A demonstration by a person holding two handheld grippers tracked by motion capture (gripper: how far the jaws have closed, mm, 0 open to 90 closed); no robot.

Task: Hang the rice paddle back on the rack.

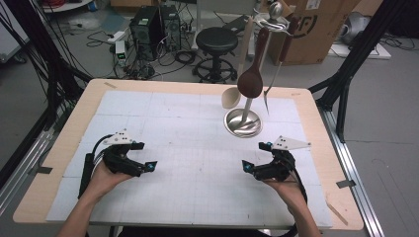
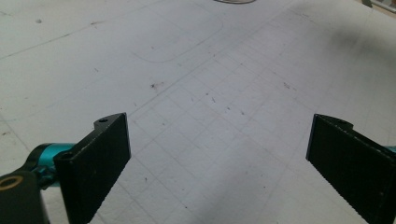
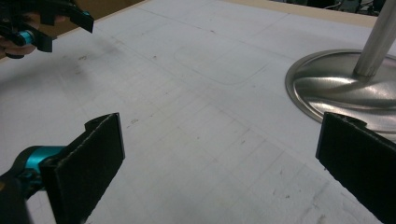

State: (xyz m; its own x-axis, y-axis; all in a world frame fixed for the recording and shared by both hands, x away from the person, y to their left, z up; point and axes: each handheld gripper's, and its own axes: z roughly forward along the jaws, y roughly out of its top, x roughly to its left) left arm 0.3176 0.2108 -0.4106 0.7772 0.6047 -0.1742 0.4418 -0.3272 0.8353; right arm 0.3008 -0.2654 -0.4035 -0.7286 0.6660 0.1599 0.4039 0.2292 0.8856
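Both forearms come in over the near edge of the tabletop (image 1: 64, 148), each hand carrying a gripper low above the white gridded mat (image 1: 197, 173). Left gripper (image 1: 148, 165) and right gripper (image 1: 245, 165) face each other across the middle of the near half, jaws apart on both and nothing between them; the gripper views show each pair standing wide over bare mat. What they are nearest to, and seemingly about to work on, is the utensil stand (image 1: 242, 121), set toward the far right of the mat, nearer the right gripper, whose own view has the round steel base (image 3: 336, 88) just beyond its right jaw. It has a shiny dished foot and a thin upright post topped by a ball, from which hang a pale wooden spoon (image 1: 231, 98), a dark brown spoon (image 1: 250, 83) and a slim fork-like tool (image 1: 267, 98) with a dark handle. The utensils dangle freely and close together, so a good approach would seem to be from the open near side, with the right gripper rising to a single handle, closing squarely on it, and lifting it clear of its hook before pulling away. The left gripper could steady the base, since the light stand may tip or swing.
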